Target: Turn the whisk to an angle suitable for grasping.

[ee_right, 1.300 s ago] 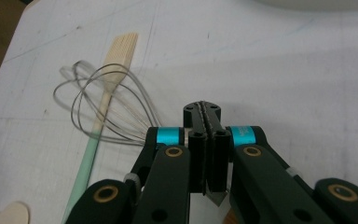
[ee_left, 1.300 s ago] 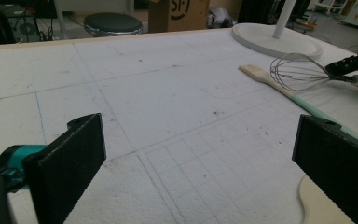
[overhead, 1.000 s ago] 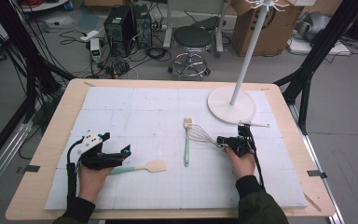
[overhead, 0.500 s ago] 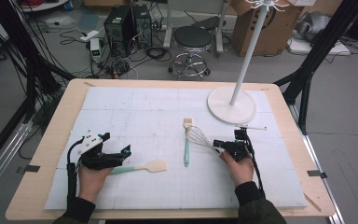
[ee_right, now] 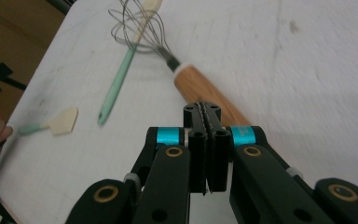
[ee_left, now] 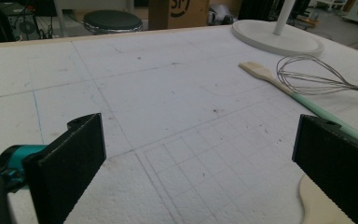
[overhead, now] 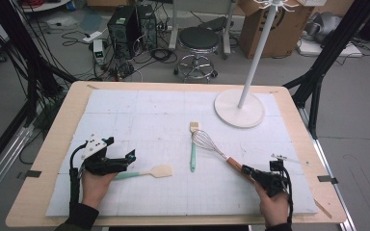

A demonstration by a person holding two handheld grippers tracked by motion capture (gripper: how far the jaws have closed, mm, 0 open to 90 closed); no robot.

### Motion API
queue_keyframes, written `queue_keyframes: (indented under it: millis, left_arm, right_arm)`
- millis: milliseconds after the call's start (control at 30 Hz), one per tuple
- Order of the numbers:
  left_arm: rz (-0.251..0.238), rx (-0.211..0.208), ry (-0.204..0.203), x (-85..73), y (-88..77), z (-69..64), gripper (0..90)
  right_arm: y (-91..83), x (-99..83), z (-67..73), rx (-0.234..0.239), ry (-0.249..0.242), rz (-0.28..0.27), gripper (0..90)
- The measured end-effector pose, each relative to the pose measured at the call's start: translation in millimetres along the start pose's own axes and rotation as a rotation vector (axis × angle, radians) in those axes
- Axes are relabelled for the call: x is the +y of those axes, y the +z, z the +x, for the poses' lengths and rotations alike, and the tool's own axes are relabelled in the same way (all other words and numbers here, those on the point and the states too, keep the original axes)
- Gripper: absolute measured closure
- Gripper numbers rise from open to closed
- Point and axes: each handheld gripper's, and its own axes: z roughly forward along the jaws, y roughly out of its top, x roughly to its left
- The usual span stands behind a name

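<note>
Table of pale wood, rectangular, topped by a white gridded foam sheet that stops short of the wooden rim on every side; the sheet's far left and middle lie bare, giving wide room to move. Coat stand, white, its round base on the far right of the sheet, pole rising out of frame. Whisk, wire head toward the centre and wooden handle running toward the near right corner; since the earlier frames it has been drawn from the middle right down toward that corner. Right gripper, near right, jaws pressed together with the tip at the whisk's handle end; in the right gripper view the handle passes just beneath the closed jaws, and whether it is truly pinched appears likely but cannot be told for certain. Left gripper, near left, unmoved from earlier, jaws wide apart and holding nothing. Pastry brush, mint handle, pale head pointing away, lying just beside the whisk's wires, in the same spot as before. Spatula, mint handle and cream blade, lying flat at the left gripper's tip, the blade pointing toward centre, likewise unshifted. Containers: none catalogued on the sheet; each utensil lies loose on the foam.
</note>
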Motion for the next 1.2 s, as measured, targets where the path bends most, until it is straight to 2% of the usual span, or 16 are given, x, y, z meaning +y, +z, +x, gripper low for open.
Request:
queue_keyframes:
  millis: [133, 267, 300, 533, 700, 1033, 1133, 1200]
  left_arm:
    - [0.004, 0.001, 0.002, 0.0, 0.5, -0.8, 3.3]
    - [0.002, 0.002, -0.001, 0.1, 0.2, -0.6, 3.3]
    - [0.000, 0.004, 0.000, 0.1, -0.1, -0.4, 3.3]
    - [0.001, 0.004, -0.001, -0.2, -0.5, 0.4, 3.3]
    - [0.001, 0.006, -0.001, -0.2, -0.4, 0.2, 3.3]
    - [0.003, 0.006, 0.001, -0.4, -0.2, 0.3, 3.3]
    - [0.003, 0.007, -0.002, -0.4, -0.2, 0.3, 3.3]
    - [0.004, 0.007, -0.003, -0.6, -0.1, 0.4, 3.3]
  right_arm:
    - [-8.1, -19.6, -1.7, -0.016, -0.007, 0.028, 89.5]
    - [-6.6, -27.2, -6.3, -0.051, -0.011, 0.065, 89.5]
    - [-6.5, -26.9, -8.9, -0.054, -0.022, 0.057, 89.5]
    - [-13.7, -22.5, -20.4, -0.075, 0.016, 0.040, 89.5]
    - [-15.3, -18.3, -26.9, -0.092, 0.026, 0.022, 89.6]
    - [-21.5, -2.2, -49.9, -0.125, 0.074, -0.039, 89.5]
    - [-21.5, 3.3, -53.9, -0.142, 0.082, -0.046, 89.5]
    - [-20.5, 5.0, -57.4, -0.136, 0.093, -0.046, 89.6]
